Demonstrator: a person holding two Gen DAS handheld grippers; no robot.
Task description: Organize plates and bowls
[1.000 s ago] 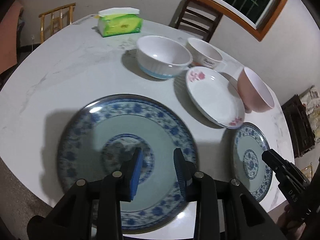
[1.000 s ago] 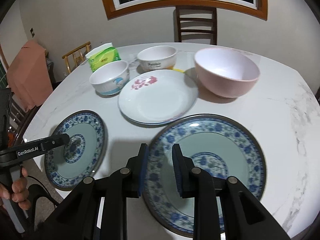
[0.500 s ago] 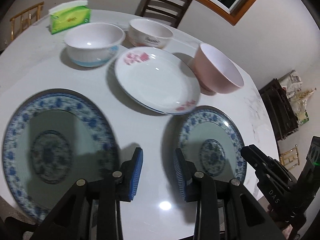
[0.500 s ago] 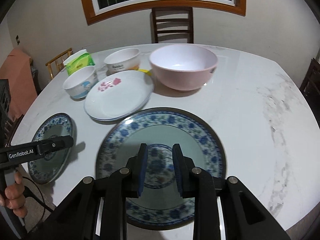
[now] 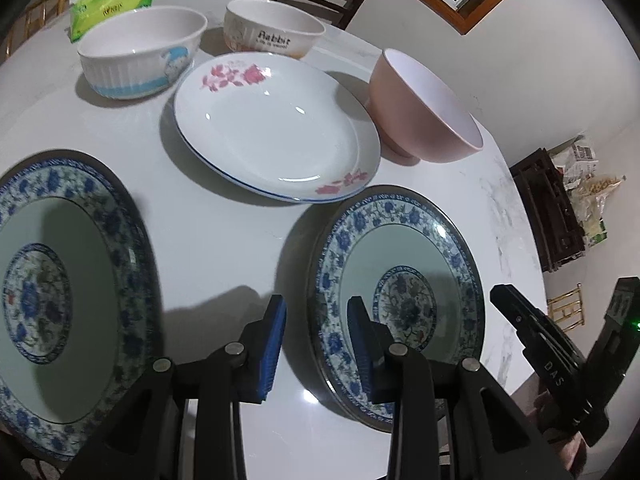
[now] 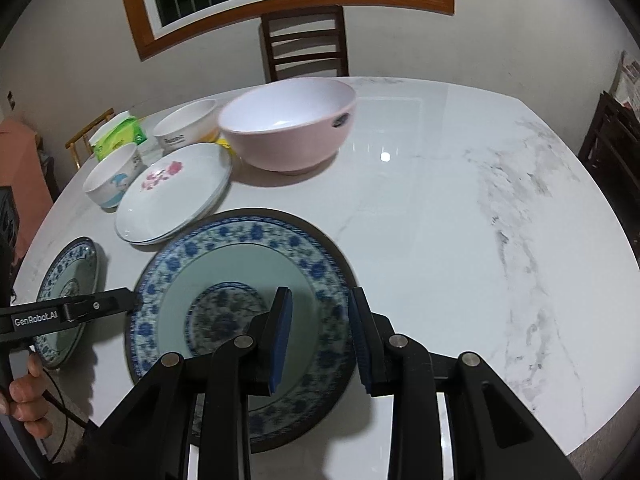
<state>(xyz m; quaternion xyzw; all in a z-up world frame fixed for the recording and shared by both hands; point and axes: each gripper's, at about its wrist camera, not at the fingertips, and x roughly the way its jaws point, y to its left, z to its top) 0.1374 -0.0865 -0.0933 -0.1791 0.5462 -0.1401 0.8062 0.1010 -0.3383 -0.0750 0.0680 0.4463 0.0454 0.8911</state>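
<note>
White marble-look round bench (image 6: 440, 208) carries all the crockery. Two round blue-and-white floral ceramic plates with pale green centres sit along the near edge: left blue plate (image 5: 60, 304) at the near-left edge, right blue plate (image 5: 400, 300) further right along the same edge, bare bench between them. White shallow plate with pink flowers (image 5: 276, 128) lies just behind that gap, toward the bench middle; in the right wrist view it looks like a stack of two, can't be sure. Pink round bowl (image 5: 420, 112) stands upright just right of the white plate. White ribbed bowl with blue band (image 5: 140, 52) and white bowl lettered "Rabbit" (image 5: 272, 32) stand behind the white plate, near the far-left edge. Green tissue pack (image 5: 112, 4) beyond them at the far edge.

Left gripper (image 5: 316, 340) hangs over the bare gap, its right finger over the left rim of the right blue plate; jaws part-open, nothing between them. Right gripper (image 6: 320, 332) hangs over the right half of the right blue plate (image 6: 240, 312); jaws narrowly apart, holding nothing. Left gripper (image 6: 96, 306) shows at the left side of that view, a hand (image 6: 24, 396) below it. Dark wooden chair (image 6: 304, 44) behind the far edge.
</note>
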